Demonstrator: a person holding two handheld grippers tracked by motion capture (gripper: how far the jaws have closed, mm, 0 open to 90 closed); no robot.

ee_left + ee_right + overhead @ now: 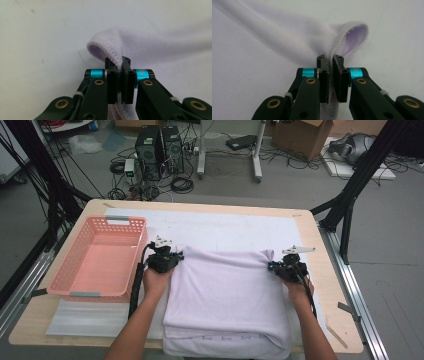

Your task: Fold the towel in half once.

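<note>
A pale lilac towel (227,295) lies folded on the white mat, reaching to the table's near edge. My left gripper (176,254) is shut on the towel's far left corner (105,47), whose stitched hem runs down between the pads. At the far right corner (352,37) my right gripper (272,266) is shut on the hem in the same way, the edge curling over above the jaws. Both corners are lifted slightly off the mat. A hand holds each gripper from below.
A pink plastic basket (65,275) stands to the left of the towel, close to the left gripper. A white mat (225,227) covers the wooden table (327,285). Beyond the table are computer towers, cables and a black frame.
</note>
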